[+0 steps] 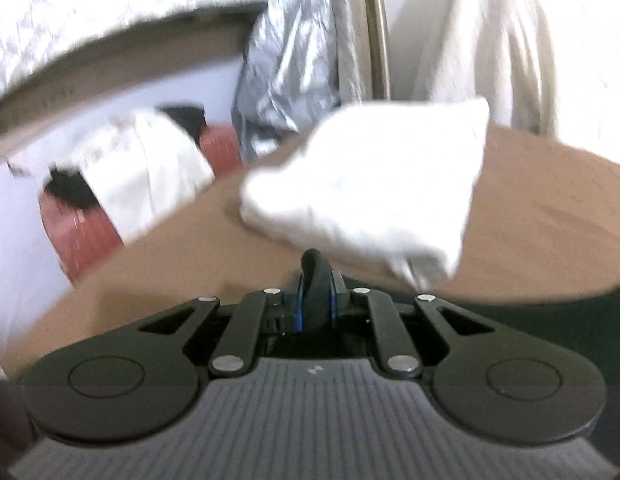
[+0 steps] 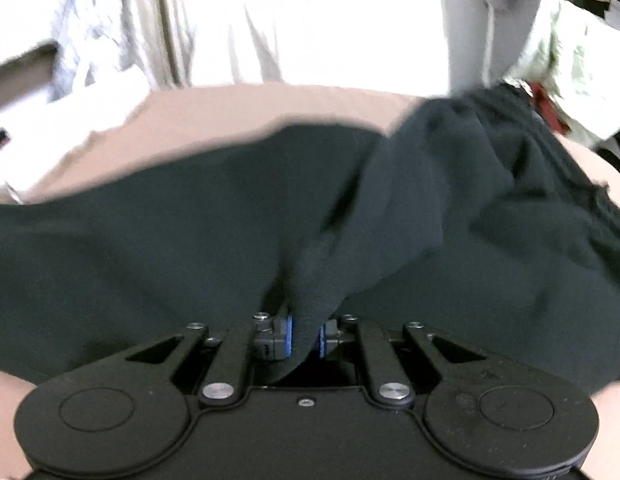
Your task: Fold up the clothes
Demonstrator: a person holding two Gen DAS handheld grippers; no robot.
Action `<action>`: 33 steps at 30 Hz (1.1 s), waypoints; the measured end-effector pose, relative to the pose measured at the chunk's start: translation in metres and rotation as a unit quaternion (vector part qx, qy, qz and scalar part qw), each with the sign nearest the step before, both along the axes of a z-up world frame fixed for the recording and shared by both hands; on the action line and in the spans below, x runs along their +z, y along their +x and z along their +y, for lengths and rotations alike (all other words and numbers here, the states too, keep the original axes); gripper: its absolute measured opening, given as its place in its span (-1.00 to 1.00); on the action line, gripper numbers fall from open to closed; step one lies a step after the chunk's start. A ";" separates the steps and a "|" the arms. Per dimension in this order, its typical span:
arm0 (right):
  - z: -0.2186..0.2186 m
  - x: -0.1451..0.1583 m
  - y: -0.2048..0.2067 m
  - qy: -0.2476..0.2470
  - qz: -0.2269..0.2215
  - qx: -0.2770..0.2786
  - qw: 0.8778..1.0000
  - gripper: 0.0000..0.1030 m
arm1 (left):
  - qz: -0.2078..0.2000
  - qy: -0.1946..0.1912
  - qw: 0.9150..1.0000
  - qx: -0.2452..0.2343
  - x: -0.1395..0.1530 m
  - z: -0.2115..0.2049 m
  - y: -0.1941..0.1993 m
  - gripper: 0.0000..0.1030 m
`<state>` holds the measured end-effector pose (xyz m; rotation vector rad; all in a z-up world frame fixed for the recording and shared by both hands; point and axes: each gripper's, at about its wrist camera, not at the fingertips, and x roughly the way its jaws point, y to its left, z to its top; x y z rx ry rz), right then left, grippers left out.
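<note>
1. The left gripper (image 1: 315, 306) is pinching a small fold of dark fabric between its blue-padded jaws, which are sitting nearly closed on it
2. The right gripper (image 2: 306, 336) is clamping a bunched ridge of the dark garment (image 2: 190, 240), its jaws pressing in from both sides of the cloth
3. In the right wrist view the dark garment is spreading across most of the tan surface (image 2: 214, 120), with a thick fold rising from the jaws toward the upper right
4. In the left wrist view only a narrow strip of the dark cloth is showing along the near edge, beside the gripper
5. A white folded cloth (image 1: 365, 184) is lying on the tan surface just beyond the left gripper, its near corner coming close to the pinched fold
6. Pale fabric (image 1: 489, 40) is hanging behind the surface, and a crinkled silver bag (image 1: 286, 68) is standing to the left of it
7. Both views are showing motion blur, so finer details are hard to tell
</note>
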<state>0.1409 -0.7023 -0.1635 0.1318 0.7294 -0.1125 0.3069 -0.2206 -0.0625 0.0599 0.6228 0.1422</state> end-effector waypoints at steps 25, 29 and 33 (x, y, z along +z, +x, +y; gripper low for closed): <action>-0.022 -0.023 -0.006 0.152 0.042 0.010 0.987 -0.74 | 0.153 -0.297 0.937 0.105 -0.084 0.082 -0.036 0.43; -0.029 -0.028 -0.006 0.174 0.040 0.003 0.984 -0.72 | 0.134 -0.299 0.938 0.116 -0.077 0.086 -0.054 0.42; -0.022 -0.022 -0.004 0.159 0.045 0.010 0.986 -0.62 | 0.145 -0.243 0.953 0.106 -0.084 0.078 -0.052 0.42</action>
